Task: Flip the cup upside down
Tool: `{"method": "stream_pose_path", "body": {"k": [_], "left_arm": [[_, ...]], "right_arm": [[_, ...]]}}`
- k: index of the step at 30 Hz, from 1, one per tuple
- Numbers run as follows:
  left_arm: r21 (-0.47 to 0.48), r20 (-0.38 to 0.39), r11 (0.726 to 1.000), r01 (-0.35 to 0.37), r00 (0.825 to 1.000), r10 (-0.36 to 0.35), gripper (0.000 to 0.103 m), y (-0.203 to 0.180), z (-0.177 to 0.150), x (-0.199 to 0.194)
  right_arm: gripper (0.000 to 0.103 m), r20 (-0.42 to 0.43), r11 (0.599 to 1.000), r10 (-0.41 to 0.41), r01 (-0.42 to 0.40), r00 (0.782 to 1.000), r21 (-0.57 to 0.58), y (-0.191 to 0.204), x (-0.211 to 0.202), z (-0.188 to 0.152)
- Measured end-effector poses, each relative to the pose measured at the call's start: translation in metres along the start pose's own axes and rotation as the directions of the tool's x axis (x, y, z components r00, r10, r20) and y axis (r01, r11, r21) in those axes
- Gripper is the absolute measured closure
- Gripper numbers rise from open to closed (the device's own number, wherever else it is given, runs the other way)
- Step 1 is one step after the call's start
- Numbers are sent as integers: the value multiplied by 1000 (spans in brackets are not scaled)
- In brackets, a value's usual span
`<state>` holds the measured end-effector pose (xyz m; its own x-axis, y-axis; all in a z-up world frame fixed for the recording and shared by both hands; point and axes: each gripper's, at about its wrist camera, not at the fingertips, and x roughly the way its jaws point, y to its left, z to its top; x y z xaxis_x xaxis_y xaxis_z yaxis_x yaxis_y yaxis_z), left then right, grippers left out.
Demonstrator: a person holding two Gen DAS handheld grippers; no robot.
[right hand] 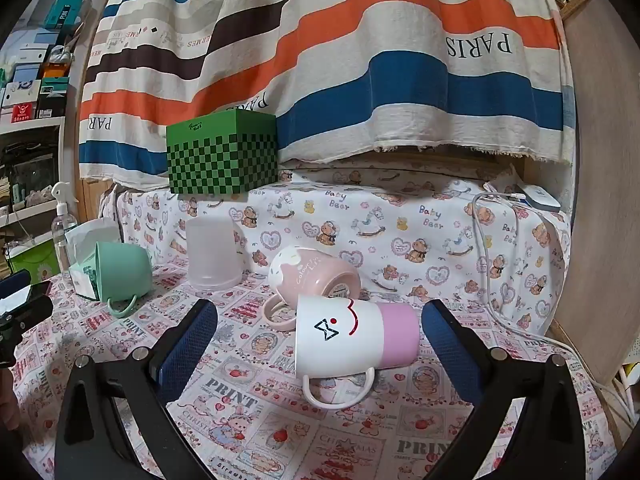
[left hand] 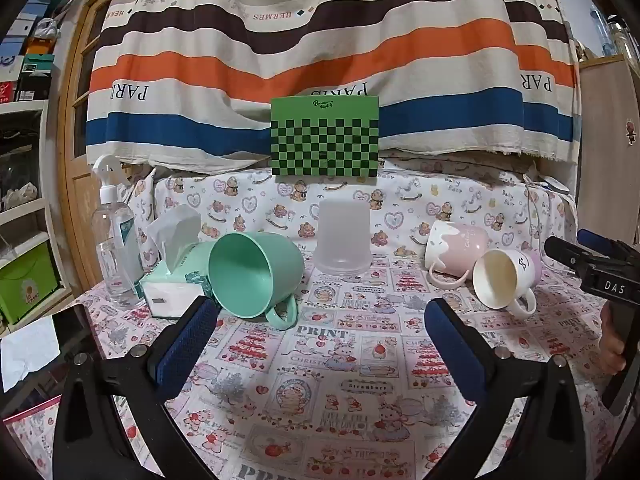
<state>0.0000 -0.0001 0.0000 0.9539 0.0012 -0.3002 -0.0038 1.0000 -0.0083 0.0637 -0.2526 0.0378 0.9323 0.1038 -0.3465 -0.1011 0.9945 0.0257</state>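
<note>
A mint green mug (left hand: 256, 274) lies on its side at the left, mouth toward me, handle down; it also shows in the right wrist view (right hand: 122, 276). A translucent plastic cup (left hand: 342, 238) (right hand: 212, 254) stands upside down behind. A pink mug (left hand: 456, 248) (right hand: 314, 276) and a white-and-pink mug (left hand: 504, 276) (right hand: 352, 340) lie on their sides at the right. My left gripper (left hand: 320, 320) is open and empty, just in front of the green mug. My right gripper (right hand: 320, 322) is open, its jaws on either side of the white-and-pink mug, not touching it.
A tissue box (left hand: 172, 284) and a spray bottle (left hand: 114, 240) stand left of the green mug. A green checkered box (left hand: 325, 138) sits on the raised ledge behind. A white cable (right hand: 492, 280) and charger lie at the right. A patterned cloth (left hand: 320, 380) covers the table.
</note>
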Motion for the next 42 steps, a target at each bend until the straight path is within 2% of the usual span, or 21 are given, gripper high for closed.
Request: {"method": "stream_pose_path", "body": {"k": [42], "left_arm": [[-3,-2,1000,-6,1000,6,0,0,0,0]], "right_arm": [[0,-4,1000,-6,6,1000,1,0,0,0]]}}
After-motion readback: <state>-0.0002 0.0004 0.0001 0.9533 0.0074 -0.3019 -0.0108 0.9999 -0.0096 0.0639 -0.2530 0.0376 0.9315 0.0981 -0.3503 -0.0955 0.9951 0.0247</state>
